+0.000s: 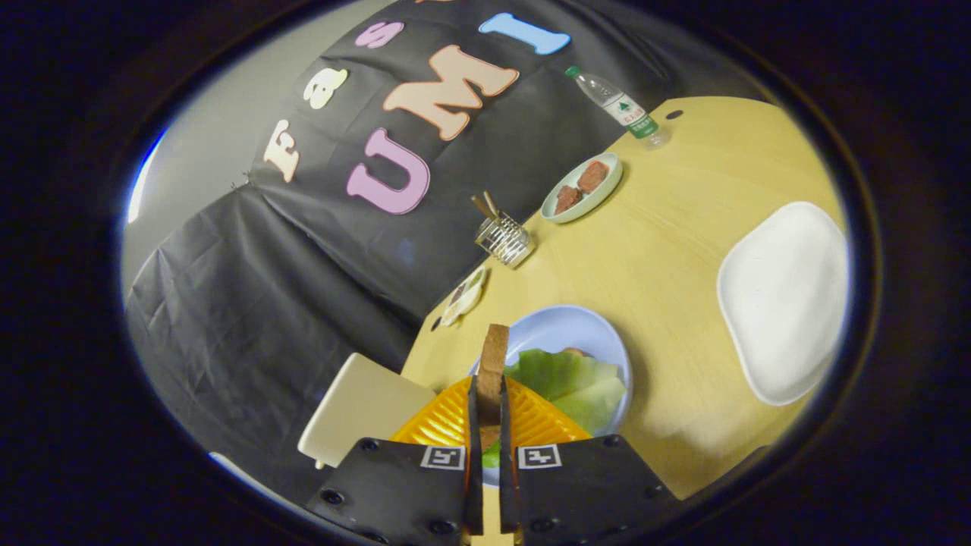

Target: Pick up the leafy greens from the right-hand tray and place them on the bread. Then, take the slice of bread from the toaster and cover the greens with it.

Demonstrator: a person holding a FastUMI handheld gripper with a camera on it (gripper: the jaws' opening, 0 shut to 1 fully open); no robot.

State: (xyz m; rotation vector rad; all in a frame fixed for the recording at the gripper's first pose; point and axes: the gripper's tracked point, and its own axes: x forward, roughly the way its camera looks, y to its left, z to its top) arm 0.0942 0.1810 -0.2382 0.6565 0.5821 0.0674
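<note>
The gripper [489, 425] is clamped on an upright brown bread slice [493, 371], jaws narrow. Pale green leafy greens [573, 383] lie at two o'clock on the round blue plate [561, 327], probably covering bread.

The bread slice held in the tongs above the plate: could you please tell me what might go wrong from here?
1. The bread slice stands on edge between the tongs; released so, it could topple off the leafy greens.
2. The greens reach the blue plate's rim, so a push could slide them onto the table.
</note>
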